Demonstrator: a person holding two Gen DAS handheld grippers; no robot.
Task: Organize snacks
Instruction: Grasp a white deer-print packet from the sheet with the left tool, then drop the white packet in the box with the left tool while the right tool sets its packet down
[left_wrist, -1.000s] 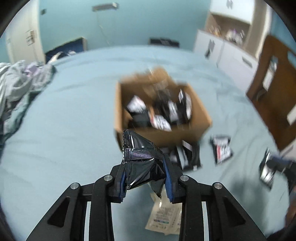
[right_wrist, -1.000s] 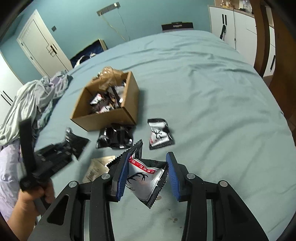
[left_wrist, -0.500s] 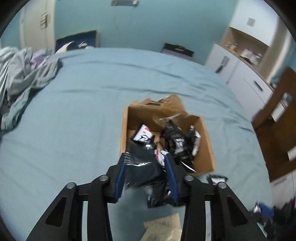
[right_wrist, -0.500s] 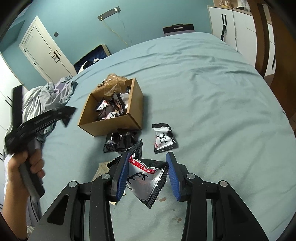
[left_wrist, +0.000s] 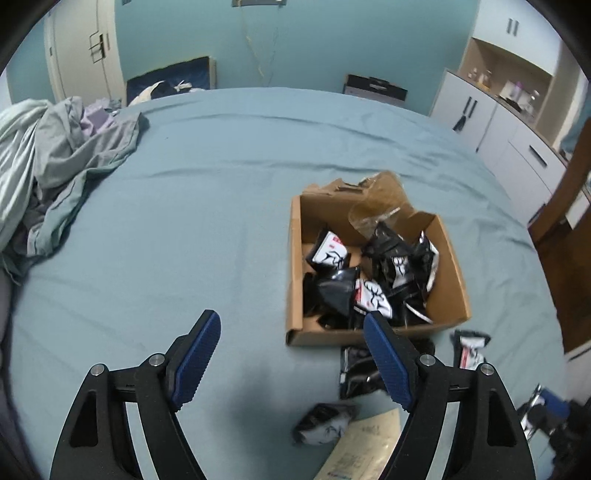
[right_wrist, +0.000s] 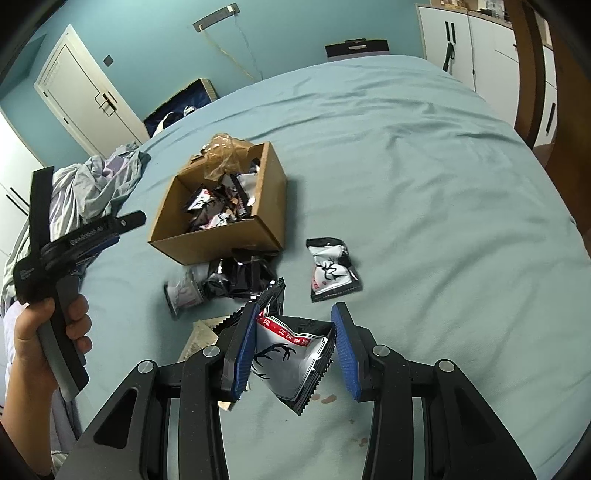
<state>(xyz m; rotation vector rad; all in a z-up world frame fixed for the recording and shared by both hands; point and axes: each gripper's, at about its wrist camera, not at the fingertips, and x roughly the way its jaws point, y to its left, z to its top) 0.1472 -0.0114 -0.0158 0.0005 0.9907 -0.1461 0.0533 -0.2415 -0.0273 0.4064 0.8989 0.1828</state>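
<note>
Bedsheet left of box

A: What sort of place is this?

B: A home bedroom. A wide bed with a blue-green sheet fills the middle of the frame, and crumpled bedding is heaped at its left edge.

A: Anything else?

B: Teal walls, a white panelled door at the upper left, and white cupboards at the upper right with small bottles in an open niche.
</note>
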